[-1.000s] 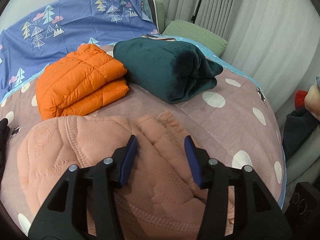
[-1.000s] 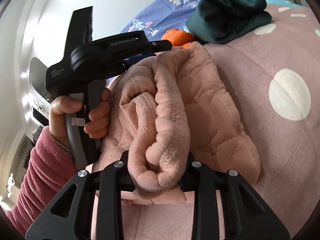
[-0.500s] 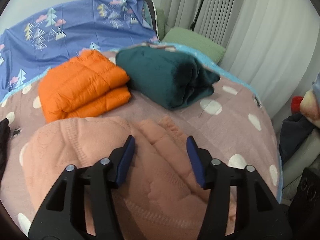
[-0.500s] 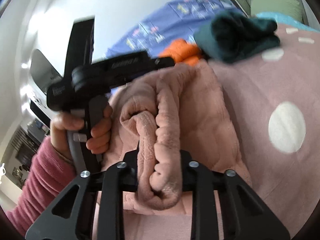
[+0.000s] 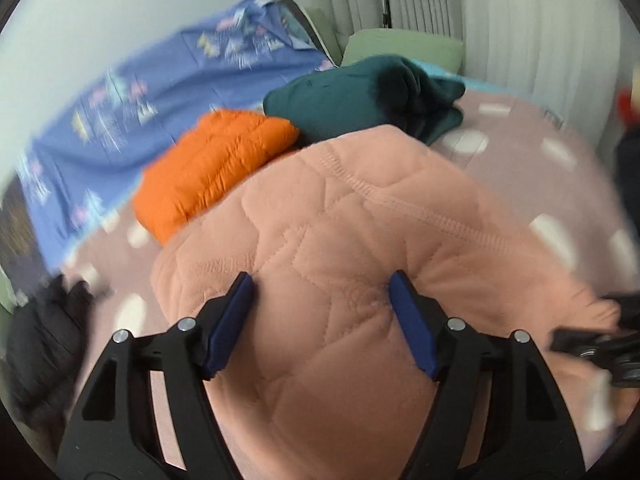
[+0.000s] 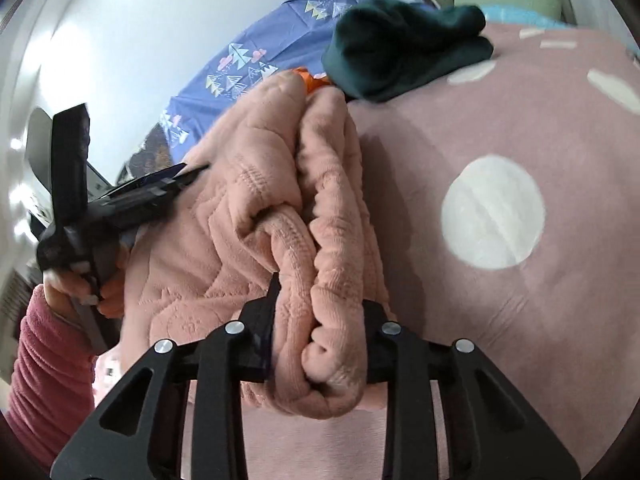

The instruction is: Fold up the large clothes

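1. At the far left of the left wrist view, a dark heap of cloth (image 5: 48,344) lay blurred at the bed's edge; what it was could not be told.
2. A blue sheet printed with small trees (image 5: 132,108) covered the back of the bed, against the wall.
3. A folded orange puffer jacket (image 5: 212,172) sat on the dusty-pink blanket with white dots (image 5: 556,160), with a folded dark green fleece garment (image 5: 360,96) just beside it on the right.
4. The quilted peach-pink plush garment (image 5: 344,248) bulged up in front of both, bundled into a thick fold above the blanket.
5. The left gripper (image 5: 322,322) was spread wide, its blue pads (image 5: 228,324) flanking the garment's rounded top without clamping it.
6. In the right wrist view, the left hand (image 6: 76,284) in a dark pink sleeve gripped that tool's handle.
7. The right gripper (image 6: 320,336) was pressed in on the garment's rolled, layered edge, pinching it tight.
8. A pale green pillow (image 5: 404,46) lay by the curtains.
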`<act>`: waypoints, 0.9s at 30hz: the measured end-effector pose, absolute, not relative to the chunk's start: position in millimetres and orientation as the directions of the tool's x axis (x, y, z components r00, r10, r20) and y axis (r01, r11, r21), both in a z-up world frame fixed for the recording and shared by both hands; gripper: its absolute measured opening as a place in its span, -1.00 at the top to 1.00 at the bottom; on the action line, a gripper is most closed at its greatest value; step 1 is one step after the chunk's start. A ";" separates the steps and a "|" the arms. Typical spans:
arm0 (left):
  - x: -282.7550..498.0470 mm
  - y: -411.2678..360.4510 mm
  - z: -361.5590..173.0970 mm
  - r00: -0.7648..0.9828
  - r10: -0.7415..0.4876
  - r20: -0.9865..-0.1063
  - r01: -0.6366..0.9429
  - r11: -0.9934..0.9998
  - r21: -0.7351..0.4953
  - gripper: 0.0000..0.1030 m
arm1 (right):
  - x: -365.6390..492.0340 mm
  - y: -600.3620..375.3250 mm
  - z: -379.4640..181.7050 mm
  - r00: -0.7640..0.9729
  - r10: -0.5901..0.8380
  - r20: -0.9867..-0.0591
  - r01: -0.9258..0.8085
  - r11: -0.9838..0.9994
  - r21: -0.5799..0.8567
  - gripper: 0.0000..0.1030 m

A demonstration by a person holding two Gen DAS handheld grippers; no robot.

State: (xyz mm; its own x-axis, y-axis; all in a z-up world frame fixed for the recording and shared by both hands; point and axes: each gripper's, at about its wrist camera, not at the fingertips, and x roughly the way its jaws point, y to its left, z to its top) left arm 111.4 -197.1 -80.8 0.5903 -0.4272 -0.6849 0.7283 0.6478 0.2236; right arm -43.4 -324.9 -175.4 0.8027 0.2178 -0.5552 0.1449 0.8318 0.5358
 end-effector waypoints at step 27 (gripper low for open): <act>109.1 -198.9 -87.9 0.600 -0.449 -0.662 0.731 0.645 0.225 -0.42 | -47.4 -296.2 -168.1 0.770 0.041 -0.637 0.155 0.956 0.248 0.48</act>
State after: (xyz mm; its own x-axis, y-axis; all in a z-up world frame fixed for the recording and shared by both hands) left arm 109.1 -198.9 -87.9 0.5999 -0.4493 -0.6620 0.7307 0.6447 0.2245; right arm -47.4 -296.2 -168.1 0.7698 0.0407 -0.6370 0.1549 0.9563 0.2482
